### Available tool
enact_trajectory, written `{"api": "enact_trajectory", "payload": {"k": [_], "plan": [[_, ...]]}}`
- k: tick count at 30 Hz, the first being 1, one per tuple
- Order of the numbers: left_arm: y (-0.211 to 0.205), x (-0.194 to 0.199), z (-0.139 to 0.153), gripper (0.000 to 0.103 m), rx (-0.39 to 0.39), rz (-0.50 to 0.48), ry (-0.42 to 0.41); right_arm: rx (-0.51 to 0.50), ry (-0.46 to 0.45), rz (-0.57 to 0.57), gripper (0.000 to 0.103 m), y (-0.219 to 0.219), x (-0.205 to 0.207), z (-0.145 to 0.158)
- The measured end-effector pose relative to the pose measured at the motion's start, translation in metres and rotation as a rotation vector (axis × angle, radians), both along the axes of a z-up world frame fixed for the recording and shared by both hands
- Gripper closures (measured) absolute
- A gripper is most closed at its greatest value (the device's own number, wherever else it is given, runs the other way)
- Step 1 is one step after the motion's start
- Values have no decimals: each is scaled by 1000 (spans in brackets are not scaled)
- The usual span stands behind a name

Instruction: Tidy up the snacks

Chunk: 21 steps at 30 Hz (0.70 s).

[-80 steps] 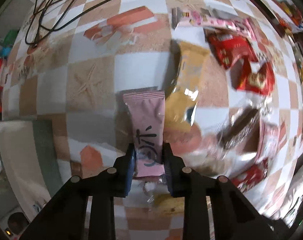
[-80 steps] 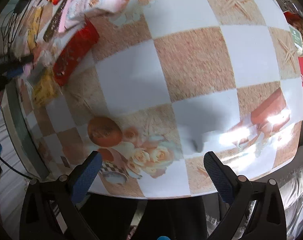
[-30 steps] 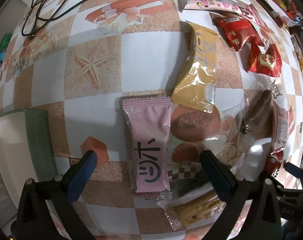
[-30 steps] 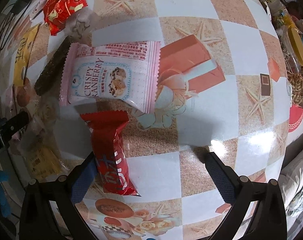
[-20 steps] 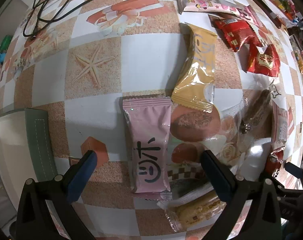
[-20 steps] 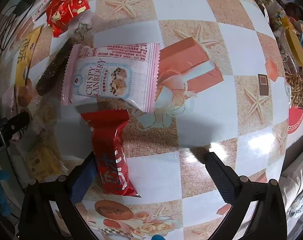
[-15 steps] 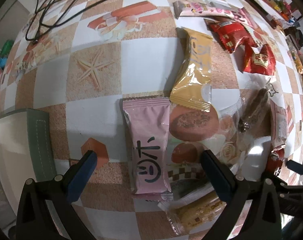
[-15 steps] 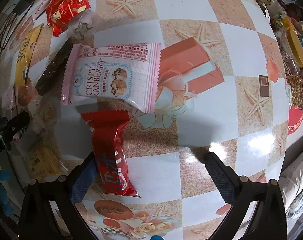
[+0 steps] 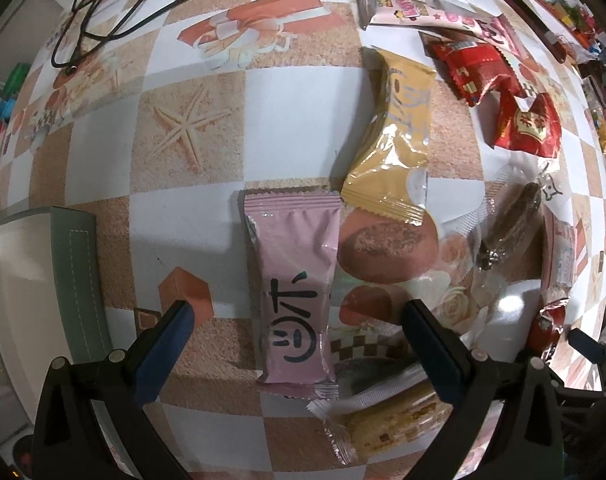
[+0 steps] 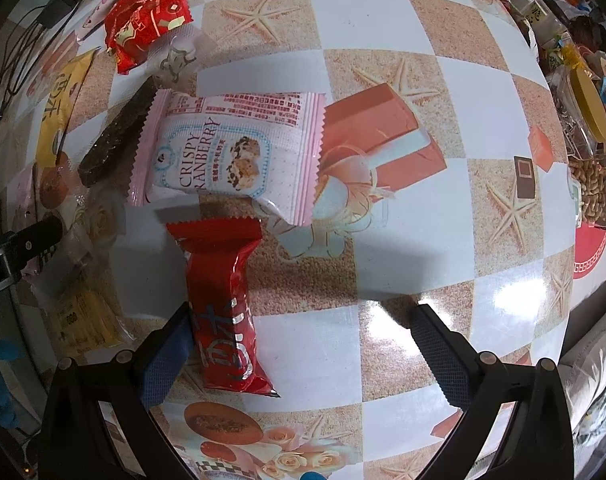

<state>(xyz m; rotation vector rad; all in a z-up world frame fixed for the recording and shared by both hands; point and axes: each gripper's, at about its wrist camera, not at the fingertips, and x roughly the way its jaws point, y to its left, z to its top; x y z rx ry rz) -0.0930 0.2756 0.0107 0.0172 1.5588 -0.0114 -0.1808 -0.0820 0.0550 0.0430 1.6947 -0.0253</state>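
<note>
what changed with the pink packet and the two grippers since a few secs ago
The left gripper let go of the pink foil snack packet, which now lies flat between its open fingers. The right gripper moved over the red foil packet, staying open.

Checkered tablecloth (image 9: pixel 183 208) with starfish print; black cables (image 9: pixel 103 8) at far left edge; jar of peanuts (image 10: pixel 591 188) far right.

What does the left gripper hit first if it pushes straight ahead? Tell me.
Most likely the pink snack packet. It lies flat on the checkered tablecloth between the open fingers of the left gripper, lengthwise along its heading. The gripper's height above the cloth is unclear, so it could pass over the packet.
</note>
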Motion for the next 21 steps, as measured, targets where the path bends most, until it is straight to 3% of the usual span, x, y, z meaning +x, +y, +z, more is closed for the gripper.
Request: {"api": "enact_trajectory", "payload": {"k": [21], "plan": [[0,-4,-1,0,-1,-26,-23,1,-6,13,0,2,-2,4]]}}
